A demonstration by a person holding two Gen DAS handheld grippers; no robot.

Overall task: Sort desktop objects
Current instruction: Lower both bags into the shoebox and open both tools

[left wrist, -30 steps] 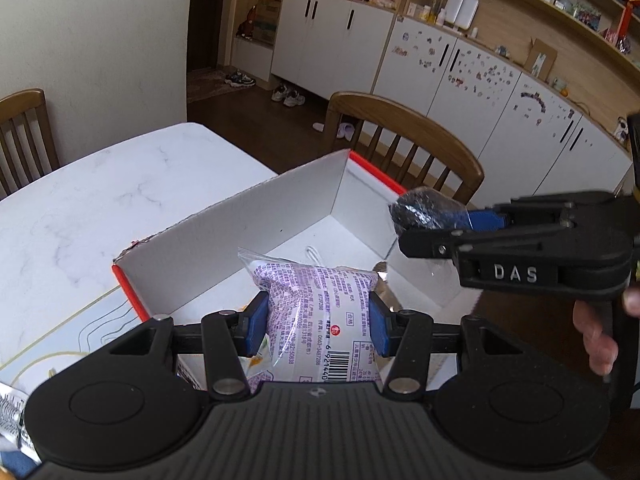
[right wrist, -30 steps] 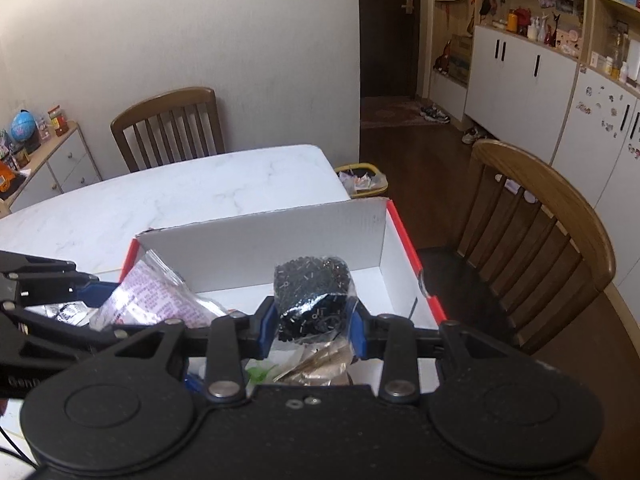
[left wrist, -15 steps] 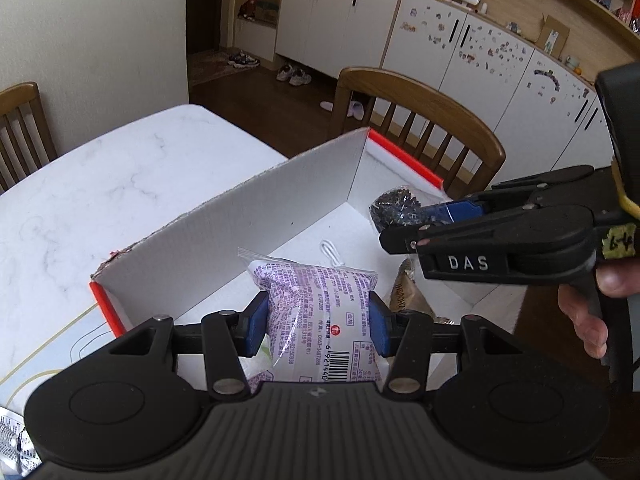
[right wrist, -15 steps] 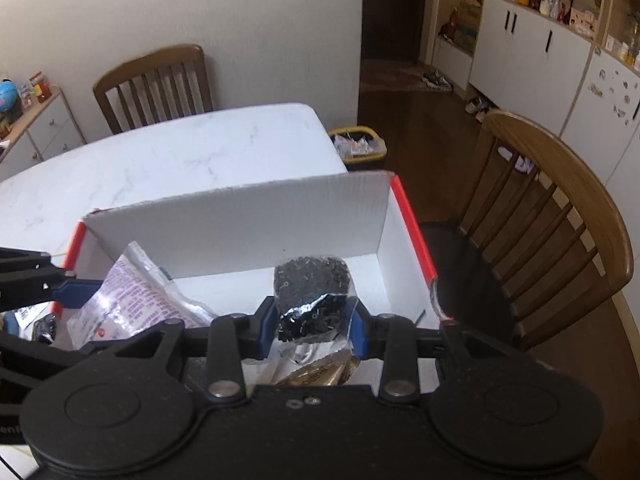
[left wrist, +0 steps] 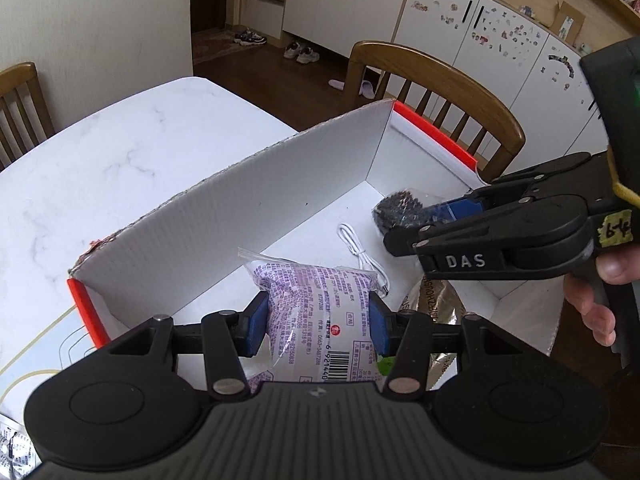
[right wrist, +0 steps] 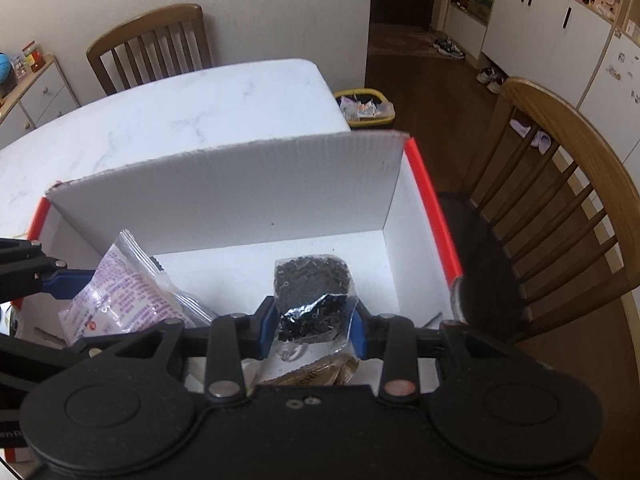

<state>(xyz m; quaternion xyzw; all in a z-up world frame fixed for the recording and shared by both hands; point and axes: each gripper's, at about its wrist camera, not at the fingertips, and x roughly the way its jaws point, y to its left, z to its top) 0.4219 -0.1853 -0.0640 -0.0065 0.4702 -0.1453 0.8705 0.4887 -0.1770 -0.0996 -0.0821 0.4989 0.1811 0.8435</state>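
Two held bags, over white box

1 white box. 2 grippers, 1 left, 1 right. 2 bags held: 1 purple-print, 1 w/ black bits. 1 white cable. 1 foil pack. 2 chairs.

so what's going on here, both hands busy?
Yes. A person is sorting items into the white box with red edges on the marble table. The left tool is clamped on a purple-printed bag, the right tool on a clear bag of small black parts. Both bags are held over the box's interior, not released yet. A white cable and a gold-brown packet already lie inside.
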